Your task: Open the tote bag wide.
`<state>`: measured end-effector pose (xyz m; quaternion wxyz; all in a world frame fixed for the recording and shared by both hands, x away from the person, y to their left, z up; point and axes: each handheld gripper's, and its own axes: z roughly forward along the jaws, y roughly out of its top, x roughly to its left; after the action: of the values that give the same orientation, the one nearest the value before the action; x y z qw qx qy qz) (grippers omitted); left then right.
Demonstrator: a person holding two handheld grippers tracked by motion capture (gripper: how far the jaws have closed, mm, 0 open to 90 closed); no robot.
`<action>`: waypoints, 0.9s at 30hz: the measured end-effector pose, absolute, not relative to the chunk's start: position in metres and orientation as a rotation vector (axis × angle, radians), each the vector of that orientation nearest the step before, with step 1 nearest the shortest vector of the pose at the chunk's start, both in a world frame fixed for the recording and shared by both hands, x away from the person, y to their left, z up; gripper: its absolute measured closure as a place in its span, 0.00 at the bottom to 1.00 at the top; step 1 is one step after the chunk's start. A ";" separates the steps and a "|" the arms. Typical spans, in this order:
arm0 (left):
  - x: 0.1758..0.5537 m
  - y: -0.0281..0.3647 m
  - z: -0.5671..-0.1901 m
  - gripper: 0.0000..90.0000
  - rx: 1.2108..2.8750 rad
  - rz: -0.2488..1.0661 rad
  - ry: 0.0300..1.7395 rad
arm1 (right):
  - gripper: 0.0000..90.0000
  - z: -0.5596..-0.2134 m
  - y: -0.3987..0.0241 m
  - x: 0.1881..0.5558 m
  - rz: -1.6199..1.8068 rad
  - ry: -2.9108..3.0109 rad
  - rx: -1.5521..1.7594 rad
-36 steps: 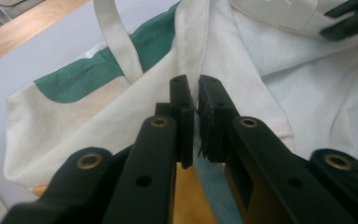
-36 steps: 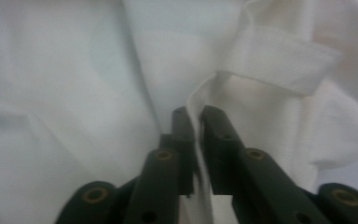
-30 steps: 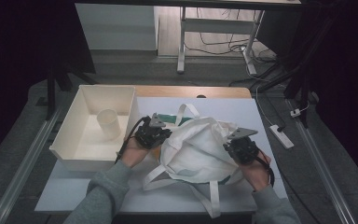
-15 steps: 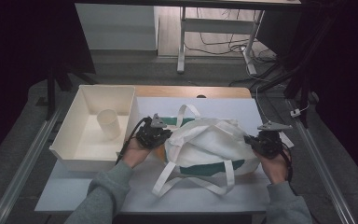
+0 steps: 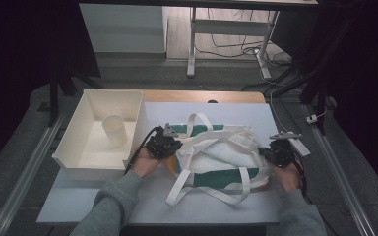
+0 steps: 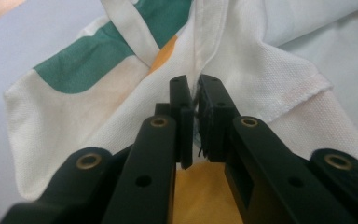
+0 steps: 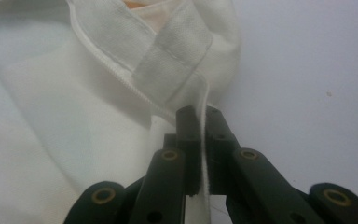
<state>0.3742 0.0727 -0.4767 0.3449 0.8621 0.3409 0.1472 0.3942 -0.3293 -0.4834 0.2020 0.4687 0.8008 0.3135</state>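
- A loose white strap [image 5: 204,192] of the cloth bag [image 5: 221,157] loops over the table [image 5: 78,206] near the front edge, between the person's two grey sleeves [image 5: 108,211].
- The left gripper [image 5: 163,143] sits at the bag's left end, its jaws pressed together on a seam of the white fabric; in the left gripper view the cloth [image 6: 242,60] runs up between the two black pads.
- The right gripper [image 5: 278,151] sits at the bag's right end, its jaws likewise pinching the bag's hemmed edge [image 7: 205,107] just below a sewn-on strap.
- The bag lies flat in the middle of the pale table top, stretched between the two grippers, its long axis running left to right across the table. It is white with green bands and an orange patch near the left end; its mouth seems to face up, though I cannot tell for sure.
- Just left of the left gripper stands a white tray [image 5: 74,157], holding an upright white cup [image 5: 114,130].
- A small white object [image 5: 299,145] lies just beyond the right gripper.
- A second strap [image 5: 197,120] arches at the bag's far side.
- Beyond the table, a desk leg [image 5: 192,44] and cables [image 5: 236,46] are on the floor.
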 end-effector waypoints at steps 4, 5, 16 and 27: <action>0.377 0.072 -0.483 0.93 2.255 0.370 0.897 | 0.96 -0.486 -0.330 0.396 0.868 2.241 1.309; 0.377 0.072 -0.484 0.93 2.258 0.368 0.899 | 0.96 -0.487 -0.330 0.397 0.868 2.241 1.314; 0.380 0.069 -0.492 0.92 2.265 0.295 0.904 | 0.97 -0.484 -0.338 0.403 0.855 2.195 1.293; 0.378 0.067 -0.490 0.89 2.265 0.316 0.887 | 0.77 -0.474 -0.333 0.396 0.841 2.169 1.229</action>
<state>0.3783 0.0674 -0.4903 0.3378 0.8691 0.3403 0.1214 0.3963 -0.3335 -0.4741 0.2524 0.4520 0.7978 0.3092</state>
